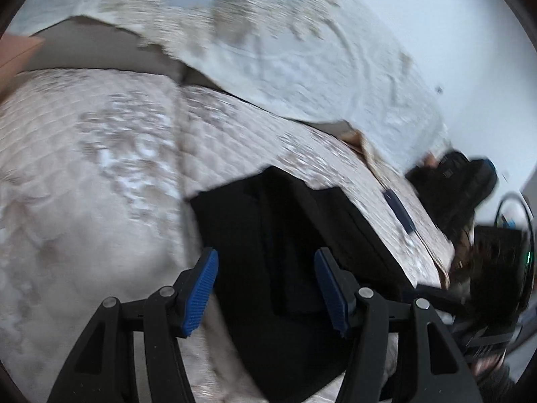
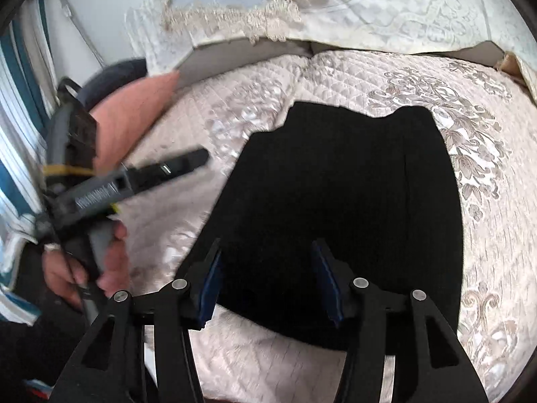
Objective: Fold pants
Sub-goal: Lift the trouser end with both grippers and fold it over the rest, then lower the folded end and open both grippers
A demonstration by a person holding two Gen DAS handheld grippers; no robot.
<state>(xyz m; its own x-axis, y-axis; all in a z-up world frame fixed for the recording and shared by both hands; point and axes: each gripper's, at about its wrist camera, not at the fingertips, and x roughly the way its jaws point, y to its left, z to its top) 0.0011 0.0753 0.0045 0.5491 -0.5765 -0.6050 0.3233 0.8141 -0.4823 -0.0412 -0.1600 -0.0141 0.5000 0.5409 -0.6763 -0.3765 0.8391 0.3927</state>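
Observation:
The black pants (image 2: 342, 201) lie folded in a compact block on the quilted beige bed cover (image 2: 369, 80). They also show in the left wrist view (image 1: 288, 255), which is blurred. My right gripper (image 2: 266, 262) is open and empty, just above the near edge of the pants. My left gripper (image 1: 266, 268) is open and empty, over the pants. In the right wrist view the left gripper (image 2: 188, 161) is held in a hand at the left, off the pants, over the bed cover.
A pale embroidered headboard cover (image 2: 386, 6) with a fringed cloth (image 2: 235, 16) lies behind the bed. A pink pillow (image 2: 134, 110) sits at the left. A dark slim object (image 1: 399, 211) lies on the bed cover near its edge. Dark bags (image 1: 459, 184) sit beyond the bed edge.

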